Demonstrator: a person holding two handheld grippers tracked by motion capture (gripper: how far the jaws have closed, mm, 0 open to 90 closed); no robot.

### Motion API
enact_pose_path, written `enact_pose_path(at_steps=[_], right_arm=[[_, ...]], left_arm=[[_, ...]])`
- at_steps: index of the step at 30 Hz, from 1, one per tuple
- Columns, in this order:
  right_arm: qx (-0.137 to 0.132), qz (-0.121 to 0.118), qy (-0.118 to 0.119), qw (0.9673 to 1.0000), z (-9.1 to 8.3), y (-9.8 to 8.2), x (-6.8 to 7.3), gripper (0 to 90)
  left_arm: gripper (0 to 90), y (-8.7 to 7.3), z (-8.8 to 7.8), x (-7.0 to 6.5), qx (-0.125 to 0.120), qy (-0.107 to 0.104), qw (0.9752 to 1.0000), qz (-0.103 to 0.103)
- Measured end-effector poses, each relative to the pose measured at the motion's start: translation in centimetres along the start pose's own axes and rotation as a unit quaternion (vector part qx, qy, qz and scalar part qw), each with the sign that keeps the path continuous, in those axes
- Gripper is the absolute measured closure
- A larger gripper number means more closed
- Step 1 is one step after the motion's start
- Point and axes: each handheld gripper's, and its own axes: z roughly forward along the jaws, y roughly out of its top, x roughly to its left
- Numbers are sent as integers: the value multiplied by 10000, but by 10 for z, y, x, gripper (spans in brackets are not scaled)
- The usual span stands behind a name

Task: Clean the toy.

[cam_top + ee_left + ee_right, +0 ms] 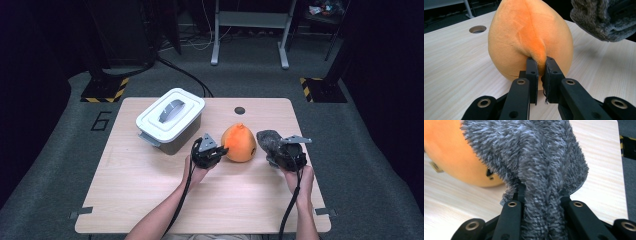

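An orange plush toy (239, 142), pear-shaped with a pointed top, sits mid-table. My left gripper (218, 148) is at its left side, shut on a pinched fold of its orange fabric (539, 58). A grey fuzzy plush piece (270, 140) hangs just right of the orange toy, with my right gripper (281, 152) shut on it. In the right gripper view the grey fur (541, 165) bulges up between the jaws, and the orange toy (451, 152) lies close behind it at the left. In the left gripper view the grey plush (606, 18) hangs at the upper right.
A white lidded box (170, 119) with a grey handle stands on the wooden table (150, 195) at the back left. A round cable hole (240, 110) lies behind the orange toy. Open tabletop stretches along the front and left.
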Motion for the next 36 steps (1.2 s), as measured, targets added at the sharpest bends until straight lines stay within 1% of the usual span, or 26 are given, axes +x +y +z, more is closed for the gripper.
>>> enact_pose_path(at_steps=[3,4,5,6,7,9,10,12,13,14,15,16,17,18,20,21,22,24,26,28,30,32,33,34,35,36], right_arm=[[45,-14,-8,10000,-2,-4,-1,731],[102,18,-45,9999,-6,-10,-3,730],[102,18,-45,9999,-6,-10,-3,730],[178,93,-4,9998,-8,-15,-3,730],[193,53,3,9998,-9,-17,-4,729],[221,90,22,9997,-11,-20,-3,728],[265,73,107,9996,-15,-26,-1,727],[260,42,212,9994,-19,-30,1,726],[260,42,212,9994,-19,-30,1,726],[301,34,265,9992,-23,-35,5,725],[338,40,265,9991,-24,-37,7,724],[364,12,326,9988,-25,-40,9,723],[364,12,326,9988,-25,-40,9,723],[387,12,384,9985,-27,-47,12,722],[447,13,467,9979,-29,-53,17,720],[470,-8,538,9974,-30,-57,19,719],[500,0,611,9969,-31,-61,22,718],[504,-40,693,9963,-32,-68,28,717],[579,-94,759,9954,-32,-76,35,714],[601,-74,821,9948,-35,-82,43,714],[604,-150,858,9944,-36,-87,50,712],[620,-229,942,9934,-36,-92,57,710],[651,-214,957,9930,-36,-94,62,710],[688,-217,1034,9920,-36,-96,66,709],[709,-296,1100,9910,-36,-98,69,707],[723,-316,1111,9907,-35,-100,73,706]], left_arm=[[832,0,0,0,6,-13,10000,5],[832,0,0,-1,16,-30,10000,0],[832,0,0,-1,16,-30,10000,0],[832,0,-1,-1,22,-21,10000,9],[832,0,-1,0,13,-11,10000,5],[832,-1,-1,0,15,-9,10000,-2],[831,-1,-1,1,5,6,10000,-1],[831,-1,-1,1,13,14,10000,40],[831,-1,-1,1,13,14,10000,40],[831,-1,-1,1,15,14,10000,40],[831,-1,-1,1,13,9,10000,-6],[831,-1,-1,1,18,5,10000,-8],[831,-1,-1,1,18,5,10000,-8],[831,-1,-1,1,14,12,10000,-11],[831,-1,-2,2,42,-18,10000,-16],[831,-1,-1,2,14,13,10000,-21],[831,-1,-1,2,20,-3,10000,-18],[831,-1,-2,2,34,-21,10000,-13],[832,-1,-1,2,36,-17,10000,-10],[831,-1,-1,2,32,-13,10000,0],[831,0,-1,2,38,-10,10000,-2],[831,-1,-1,2,33,-3,10000,-14],[831,-1,-2,2,43,4,10000,-18],[831,-1,-1,2,27,-4,10000,-27],[831,-1,-1,2,28,-1,10000,-23],[831,-1,-1,2,28,-1,10000,-24]])
